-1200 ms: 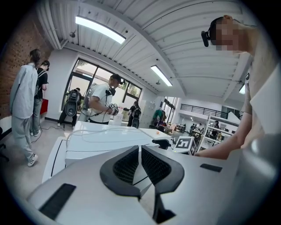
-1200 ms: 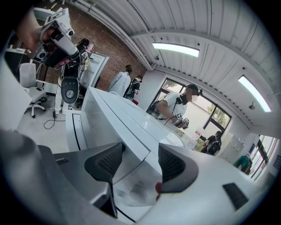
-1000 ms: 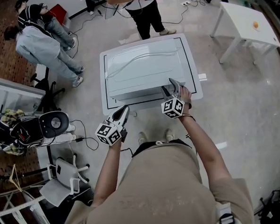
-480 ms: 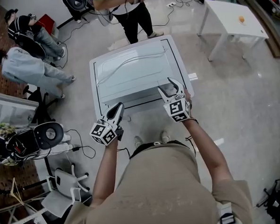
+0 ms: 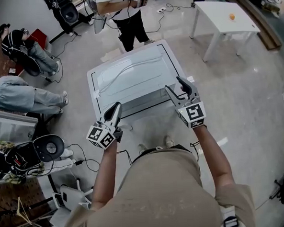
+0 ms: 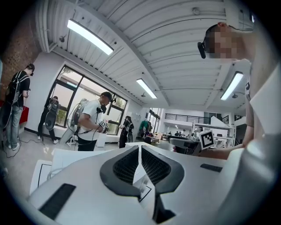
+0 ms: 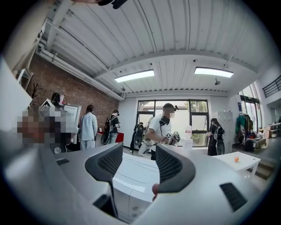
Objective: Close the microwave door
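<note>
"Head view first. Where is the microwave (image 5: pixel 130 77)?"

"It sits on the white tabletop (image 5: pixel 91 87), right in front of the person. Its long side runs from left to right. Its front faces the person."

"Is the door open?"

"I see no door sticking out toward the person. So I think it is shut, or almost shut. I cannot tell for sure."

"Where is the right claw (image 5: pixel 174 83)?"

"It is up by the front right corner of the microwave. I cannot tell if it touches. In the right gripper view the right claw (image 7: pixel 139 151) is open, with a wide gap and nothing in it. The front of the microwave (image 7: pixel 131 176) shows just past the gap, a bit below."

"And the left claw (image 5: pixel 117 106)?"

"It is near the front left corner of the tabletop, a bit back from the microwave. In the left gripper view the left claw (image 6: pixel 139 149) is closed, pads together, holding nothing."

"Which claw is nearer to the front?"

"The right one, I think. If the door needs one more push, the push goes straight away from the person, into the front."
</note>
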### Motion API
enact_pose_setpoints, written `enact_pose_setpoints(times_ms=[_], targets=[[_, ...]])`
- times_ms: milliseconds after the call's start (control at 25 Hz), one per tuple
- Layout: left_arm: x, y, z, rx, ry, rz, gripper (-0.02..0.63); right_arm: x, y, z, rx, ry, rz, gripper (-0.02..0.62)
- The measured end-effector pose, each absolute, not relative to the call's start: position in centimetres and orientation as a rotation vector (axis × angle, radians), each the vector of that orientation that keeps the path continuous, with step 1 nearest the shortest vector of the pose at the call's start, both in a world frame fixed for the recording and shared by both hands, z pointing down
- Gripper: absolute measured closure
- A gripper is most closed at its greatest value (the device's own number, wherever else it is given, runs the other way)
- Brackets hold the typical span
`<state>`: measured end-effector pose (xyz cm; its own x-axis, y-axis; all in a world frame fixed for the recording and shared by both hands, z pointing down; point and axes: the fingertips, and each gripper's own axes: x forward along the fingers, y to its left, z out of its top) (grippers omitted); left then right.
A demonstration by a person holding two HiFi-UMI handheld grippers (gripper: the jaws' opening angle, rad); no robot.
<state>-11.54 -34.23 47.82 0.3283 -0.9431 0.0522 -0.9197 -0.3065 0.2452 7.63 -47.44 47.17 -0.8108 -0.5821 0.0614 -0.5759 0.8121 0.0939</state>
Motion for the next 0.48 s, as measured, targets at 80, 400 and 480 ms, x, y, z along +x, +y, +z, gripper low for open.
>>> enact_pose_setpoints(times_ms=[80,400,480], targets=[[-12.1,-34.5,47.4,2.388,-1.669,-0.149,0.598,8.2,-47.1,46.6,0.983,-2.909,-0.097,0.357],[-13.9,-33.9,46.9,2.417,-1.622,-0.149,0.598,10.2,-44.9,46.4,1.156,-2.871,-0.016,0.376],[-14.6,-33.8,47.1,2.419,-1.613,-0.150,0.598,10.3,-44.7,46.7,1.199,-2.856,0.006,0.380]])
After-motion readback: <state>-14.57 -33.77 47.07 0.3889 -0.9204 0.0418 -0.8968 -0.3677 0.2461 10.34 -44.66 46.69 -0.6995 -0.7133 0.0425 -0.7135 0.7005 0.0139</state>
